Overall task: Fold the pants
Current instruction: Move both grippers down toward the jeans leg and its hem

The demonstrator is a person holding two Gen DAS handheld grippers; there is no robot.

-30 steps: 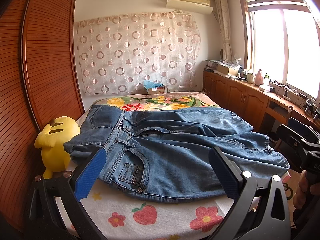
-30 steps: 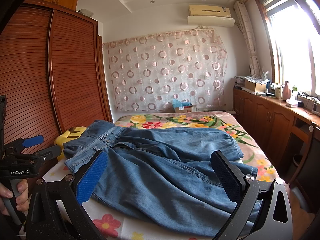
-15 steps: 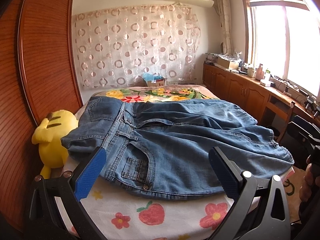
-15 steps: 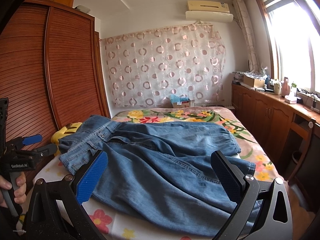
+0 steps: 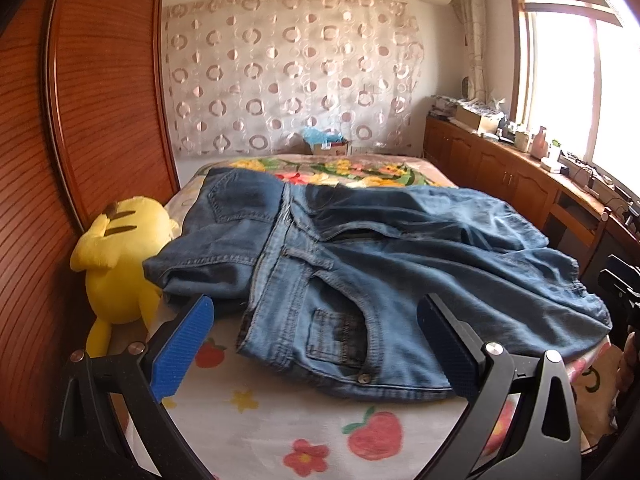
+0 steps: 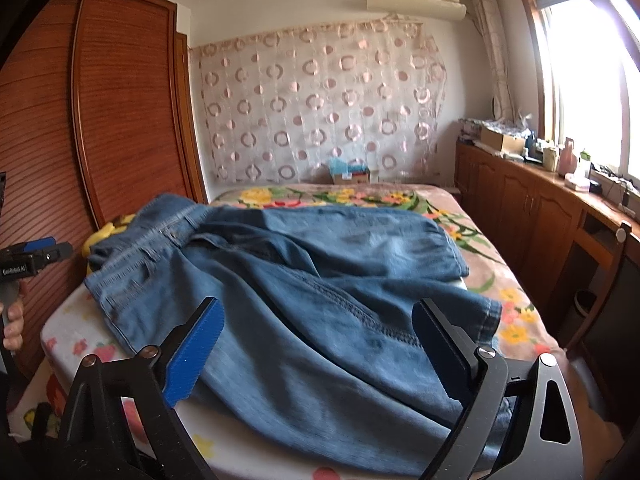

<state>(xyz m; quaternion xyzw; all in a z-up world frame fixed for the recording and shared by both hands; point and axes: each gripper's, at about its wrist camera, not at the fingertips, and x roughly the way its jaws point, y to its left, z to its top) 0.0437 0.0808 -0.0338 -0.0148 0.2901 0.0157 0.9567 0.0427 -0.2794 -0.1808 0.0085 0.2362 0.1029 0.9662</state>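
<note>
I see a pair of faded blue denim jeans (image 5: 360,264) spread across the bed with the fruit-and-flower printed sheet (image 5: 280,412), waistband toward the wooden side and legs running off toward the window side. The waist end is bunched and partly doubled over near the yellow plush toy (image 5: 120,256), which sits against the reddish-brown slatted wooden wardrobe door (image 5: 80,128). In the left wrist view a front pocket with rivets lies nearest me, close to the bed's near edge.

My left gripper (image 5: 316,344) hangs just short of the waist end, above the sheet, its blue-padded fingers (image 5: 180,356) spread wide with nothing between them. I can tell it touches no fabric.

My right gripper (image 6: 316,348) sits over the leg section, likewise spread wide and empty; from the right wrist view the denim fills the gap between its fingers (image 6: 196,352), but I cannot tell whether the tips rest on the cloth or hover just above it. One leg lies over the other, with a hem (image 6: 490,316) near the bed's right edge.

Behind the bed hangs a pale curtain with pink circles (image 6: 320,104), and a wooden cabinet counter (image 6: 552,204) runs under the bright window.
</note>
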